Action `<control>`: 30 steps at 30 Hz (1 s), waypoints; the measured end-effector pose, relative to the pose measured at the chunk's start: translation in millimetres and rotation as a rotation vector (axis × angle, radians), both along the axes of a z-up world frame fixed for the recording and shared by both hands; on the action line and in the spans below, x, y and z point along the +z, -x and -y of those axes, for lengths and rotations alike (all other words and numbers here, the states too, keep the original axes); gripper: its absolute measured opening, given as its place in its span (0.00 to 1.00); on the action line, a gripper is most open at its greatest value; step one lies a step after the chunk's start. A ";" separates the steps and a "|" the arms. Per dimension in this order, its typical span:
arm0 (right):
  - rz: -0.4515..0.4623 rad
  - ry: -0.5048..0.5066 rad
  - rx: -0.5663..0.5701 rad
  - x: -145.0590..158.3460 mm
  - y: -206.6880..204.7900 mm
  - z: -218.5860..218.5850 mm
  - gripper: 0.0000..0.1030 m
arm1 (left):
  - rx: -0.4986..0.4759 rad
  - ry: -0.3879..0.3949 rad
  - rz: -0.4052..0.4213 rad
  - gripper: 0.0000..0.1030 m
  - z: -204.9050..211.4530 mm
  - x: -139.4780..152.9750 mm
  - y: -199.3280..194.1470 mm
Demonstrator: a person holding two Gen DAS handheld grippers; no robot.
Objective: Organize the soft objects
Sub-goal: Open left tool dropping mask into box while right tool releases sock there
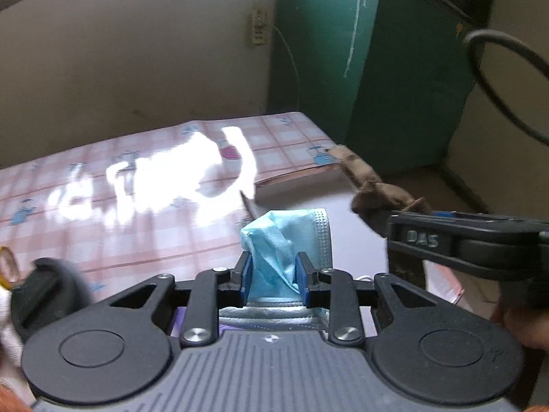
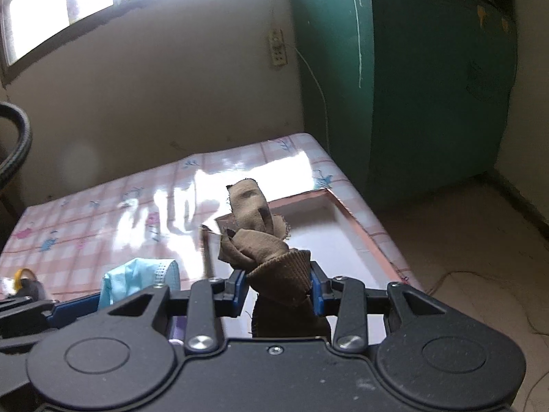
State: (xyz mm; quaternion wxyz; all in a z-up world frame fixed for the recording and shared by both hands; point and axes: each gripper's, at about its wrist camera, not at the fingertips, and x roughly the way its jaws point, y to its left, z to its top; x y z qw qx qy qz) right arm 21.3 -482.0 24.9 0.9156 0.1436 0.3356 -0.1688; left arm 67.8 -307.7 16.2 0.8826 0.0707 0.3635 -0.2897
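Left gripper (image 1: 272, 273) clenched on a crumpled blue face mask (image 1: 284, 243) bunched between its pads, right gripper (image 2: 278, 286) grasping a brown sock (image 2: 260, 240) sticking up toward 12 o'clock, white tray (image 2: 343, 240) at 1 o'clock on the checked tablecloth (image 2: 103, 206)

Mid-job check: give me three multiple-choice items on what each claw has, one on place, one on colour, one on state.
1. Where is the white tray?
A. on the floor
B. set in the checked tabletop
C. on the green cabinet

2. What colour is the mask?
A. light blue
B. red
C. black

3. How is the right claw?
A. wide open, empty
B. out of view
C. shut on the brown cloth

Key:
1 B, the tray sits inside the tabletop's near right corner.
2 A, light blue fabric bunches in the left claw.
3 C, both blue pads press the cloth's ribbed part.
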 end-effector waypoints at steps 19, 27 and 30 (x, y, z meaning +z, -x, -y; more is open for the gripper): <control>0.071 0.017 0.018 26.1 21.4 -16.5 0.80 | 0.064 -0.035 0.085 0.97 -13.8 14.9 8.6; 0.062 0.045 -0.021 38.6 36.4 -61.2 0.85 | 0.108 -0.049 0.111 1.00 -54.3 29.7 21.8; 0.060 0.047 -0.020 39.7 40.9 -78.1 0.86 | 0.136 -0.038 0.084 1.00 -69.8 29.9 24.0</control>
